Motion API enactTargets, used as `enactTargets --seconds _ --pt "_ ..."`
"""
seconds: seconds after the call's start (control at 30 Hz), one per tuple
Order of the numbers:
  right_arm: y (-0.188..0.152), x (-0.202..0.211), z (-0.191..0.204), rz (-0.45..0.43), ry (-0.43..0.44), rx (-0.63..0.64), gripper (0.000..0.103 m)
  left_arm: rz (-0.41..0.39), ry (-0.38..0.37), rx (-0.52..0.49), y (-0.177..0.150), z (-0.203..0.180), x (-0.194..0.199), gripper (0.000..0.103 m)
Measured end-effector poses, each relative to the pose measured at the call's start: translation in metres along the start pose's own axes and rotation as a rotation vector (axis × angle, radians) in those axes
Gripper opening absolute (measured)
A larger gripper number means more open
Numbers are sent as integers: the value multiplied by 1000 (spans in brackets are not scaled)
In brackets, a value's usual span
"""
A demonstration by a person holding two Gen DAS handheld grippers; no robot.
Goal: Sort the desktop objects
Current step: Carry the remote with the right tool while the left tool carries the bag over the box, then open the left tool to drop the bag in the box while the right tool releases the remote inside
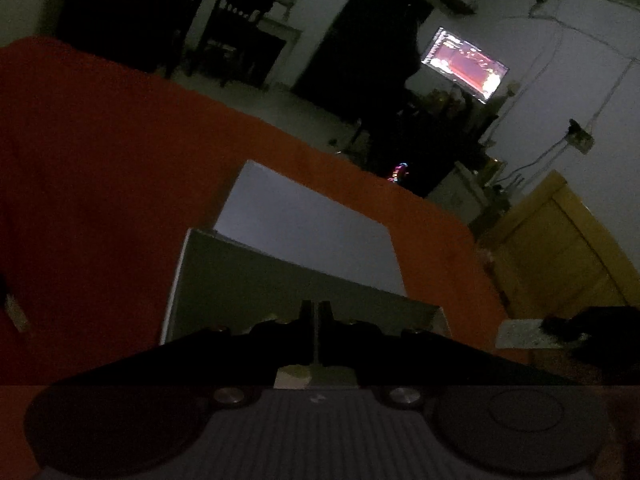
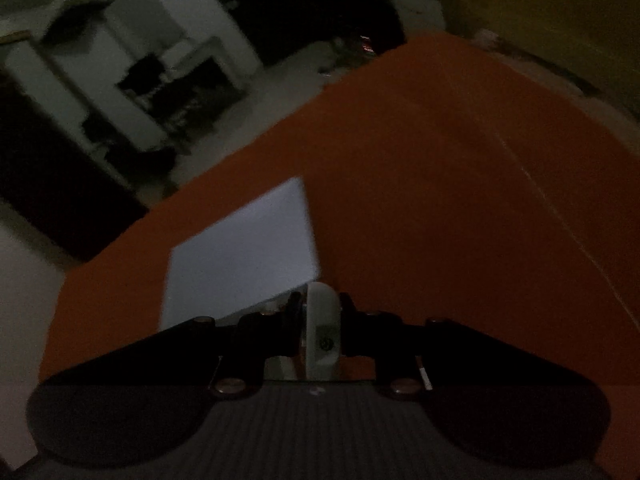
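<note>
Gripping a small white rounded object firmly, the right gripper should carry it level and clear above the orange tabletop toward the white sheet beyond, while the left gripper, clenched on a thin sheet edge, keeps steady.

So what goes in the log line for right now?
left tool: shut on box flap | right tool: shut on white gadget | orange cloth below
</note>
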State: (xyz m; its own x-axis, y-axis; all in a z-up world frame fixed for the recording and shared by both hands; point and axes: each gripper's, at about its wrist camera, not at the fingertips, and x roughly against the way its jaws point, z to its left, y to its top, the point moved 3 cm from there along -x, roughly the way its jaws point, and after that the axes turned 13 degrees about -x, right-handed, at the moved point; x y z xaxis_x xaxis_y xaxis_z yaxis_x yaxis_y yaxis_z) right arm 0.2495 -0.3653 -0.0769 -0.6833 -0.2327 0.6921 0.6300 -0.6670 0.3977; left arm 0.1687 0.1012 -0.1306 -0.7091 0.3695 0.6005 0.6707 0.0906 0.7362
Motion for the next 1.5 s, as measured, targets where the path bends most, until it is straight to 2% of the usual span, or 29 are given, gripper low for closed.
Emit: enactTargets --seconds 0.2,0.23,0.27,0.3,0.33,0.37,0.5,0.57,0.6,0.8,0.9,1.03,1.23,1.33,1.4,1.47,1.5 --pt "-30 -7 44 82 108 65 20 44 119 -77 -8 -3 -10 5" --pt "-35 -5 46 101 118 70 20 57 125 -83 -8 -3 -12 15" --pt "-41 -6 48 120 124 75 20 77 126 -86 -10 -3 -16 37" --pt "-48 -12 51 139 125 79 20 82 134 -82 -13 -3 -18 50" --pt "-55 -19 53 157 124 82 20 83 144 -77 -16 -2 -20 71" --pt "-62 -26 55 177 123 84 20 83 150 -75 -18 -2 -21 77" --pt "-90 -57 56 263 108 106 20 113 123 -118 -24 -9 -29 78" --pt "-104 -74 56 311 98 110 20 117 129 -120 -27 -10 -30 88" --pt "-111 -80 54 332 92 114 20 117 131 -119 -28 -10 -30 89" --pt "-145 -117 46 437 71 139 20 114 174 -173 -29 -16 -28 89" --pt "-156 -130 47 428 24 207 20 123 179 -193 -30 -18 -28 89" --pt "-166 -152 38 441 -40 242 21 131 246 -278 -30 -26 -28 89" --pt "-166 -160 24 447 -11 211 21 188 271 -284 -37 -25 -32 92" --pt "-166 -168 12 536 59 53 20 196 273 -292 -38 -26 -31 92" --pt "-173 -175 9 568 85 6 21 194 271 -294 -37 -26 -30 93" --pt "-177 -175 15 548 87 42 21 192 282 -297 -37 -25 -30 97" --pt "-179 -175 20 532 74 68 25 192 288 -299 -38 -24 -29 98"
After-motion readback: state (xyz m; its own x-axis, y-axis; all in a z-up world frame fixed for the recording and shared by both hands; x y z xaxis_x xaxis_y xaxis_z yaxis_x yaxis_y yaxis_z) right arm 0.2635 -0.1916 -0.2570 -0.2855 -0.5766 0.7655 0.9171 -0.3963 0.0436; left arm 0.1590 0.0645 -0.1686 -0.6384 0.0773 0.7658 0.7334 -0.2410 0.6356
